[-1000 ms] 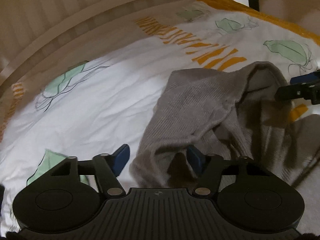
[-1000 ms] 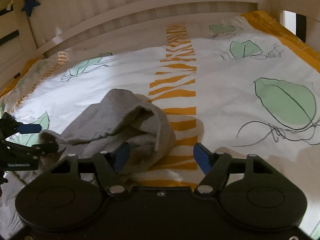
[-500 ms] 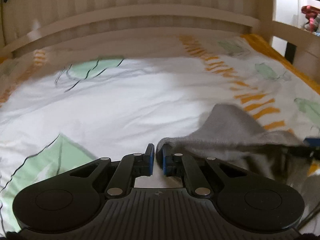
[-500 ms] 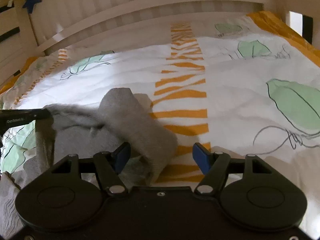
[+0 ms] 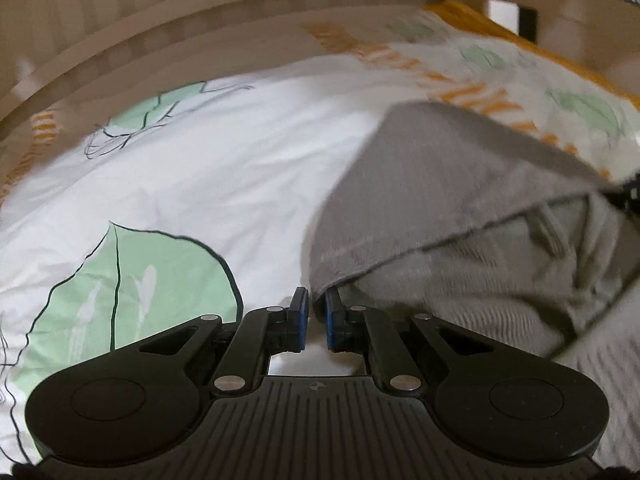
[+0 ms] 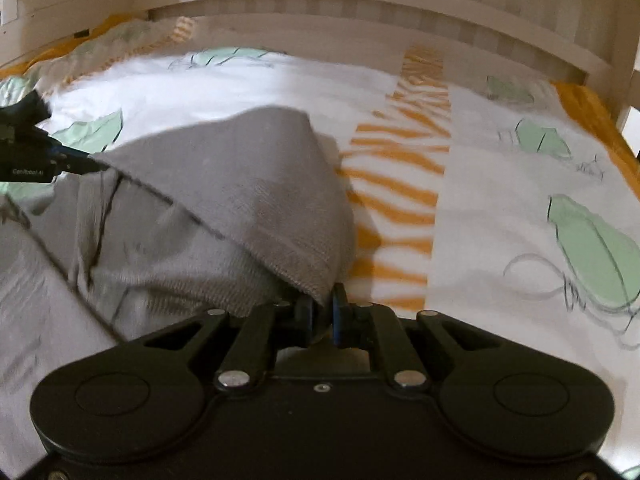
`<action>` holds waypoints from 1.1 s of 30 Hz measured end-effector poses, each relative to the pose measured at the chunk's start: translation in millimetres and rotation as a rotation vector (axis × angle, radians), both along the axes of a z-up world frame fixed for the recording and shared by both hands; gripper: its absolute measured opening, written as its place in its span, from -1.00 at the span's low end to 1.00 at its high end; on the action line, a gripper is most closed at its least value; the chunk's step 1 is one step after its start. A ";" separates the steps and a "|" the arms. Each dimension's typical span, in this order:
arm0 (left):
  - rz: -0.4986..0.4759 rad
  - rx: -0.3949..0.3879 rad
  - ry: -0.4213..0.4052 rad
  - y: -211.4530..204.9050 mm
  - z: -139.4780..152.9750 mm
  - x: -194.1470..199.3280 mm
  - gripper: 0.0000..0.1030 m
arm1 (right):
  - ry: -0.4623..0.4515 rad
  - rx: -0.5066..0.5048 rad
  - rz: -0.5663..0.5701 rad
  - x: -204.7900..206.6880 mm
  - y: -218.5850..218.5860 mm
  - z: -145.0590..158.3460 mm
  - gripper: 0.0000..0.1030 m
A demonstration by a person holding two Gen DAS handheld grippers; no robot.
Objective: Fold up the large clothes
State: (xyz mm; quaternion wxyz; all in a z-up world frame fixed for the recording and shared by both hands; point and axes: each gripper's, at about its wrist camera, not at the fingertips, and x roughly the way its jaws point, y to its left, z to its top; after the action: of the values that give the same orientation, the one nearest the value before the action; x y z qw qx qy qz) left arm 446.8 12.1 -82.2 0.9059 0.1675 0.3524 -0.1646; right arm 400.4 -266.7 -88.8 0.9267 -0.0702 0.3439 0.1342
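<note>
A grey knit garment (image 5: 432, 184) lies crumpled on a bed, its top edge stretched between both grippers. My left gripper (image 5: 316, 300) is shut on the garment's left corner, the cloth pinched between the blue pads. In the right wrist view the same grey garment (image 6: 240, 184) rises as a taut flap. My right gripper (image 6: 322, 300) is shut on its right corner. The left gripper (image 6: 70, 162) also shows at the far left of that view, gripping the other end. Ribbed lower folds of the garment sag beneath the stretched edge.
The bed is covered by a white duvet (image 5: 192, 168) printed with green leaves and orange stripes (image 6: 404, 184). A pale wooden headboard (image 6: 360, 4) runs along the far side, with bed posts at the right (image 5: 560, 12).
Both grippers went from open to shut on the garment's corners, left first, then right. The crumpled grey cloth has been pulled out into a taut edge between them.
</note>
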 end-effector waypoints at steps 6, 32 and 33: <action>-0.061 -0.010 0.042 15.1 20.4 -4.5 -0.81 | 0.026 0.016 0.012 0.0 -2.4 7.8 -0.56; 0.000 -0.310 0.271 -8.7 6.8 91.9 -0.86 | 0.149 0.239 0.045 100.0 -7.3 4.8 -0.81; -0.008 -0.305 0.233 -10.3 13.8 88.2 -0.85 | 0.139 0.197 0.063 99.9 -1.4 6.8 -0.82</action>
State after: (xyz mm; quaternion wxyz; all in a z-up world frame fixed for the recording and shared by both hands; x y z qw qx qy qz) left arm 534.9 1.9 -68.4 0.8732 0.0096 0.4252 -0.2381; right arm 500.3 -268.1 -81.9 0.8984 0.0199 0.3901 0.2007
